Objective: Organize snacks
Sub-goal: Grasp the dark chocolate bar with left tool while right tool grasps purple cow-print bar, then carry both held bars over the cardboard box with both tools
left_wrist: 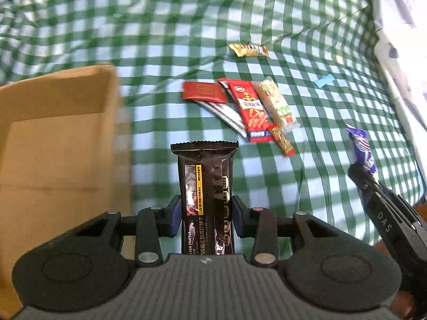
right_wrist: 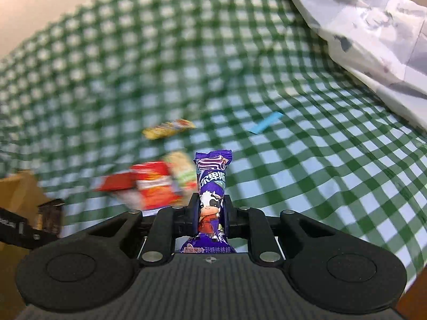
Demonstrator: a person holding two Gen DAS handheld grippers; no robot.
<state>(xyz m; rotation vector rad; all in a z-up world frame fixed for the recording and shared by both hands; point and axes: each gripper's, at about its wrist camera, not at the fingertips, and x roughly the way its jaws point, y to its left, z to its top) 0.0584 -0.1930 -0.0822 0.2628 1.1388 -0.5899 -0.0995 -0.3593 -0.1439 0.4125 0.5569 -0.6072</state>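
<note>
Left wrist view: green-check cloth covers worktop, cardboard box at left; my left claw clamped on black cracker pack, right claw on purple candy.

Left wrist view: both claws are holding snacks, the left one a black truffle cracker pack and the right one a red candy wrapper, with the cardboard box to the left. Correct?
One detail is wrong. The right claw grips a purple candy wrapper, not red; the right wrist view shows it clearly. The left claw does hold the black truffle cracker pack, and the cardboard box sits to its left.
</note>
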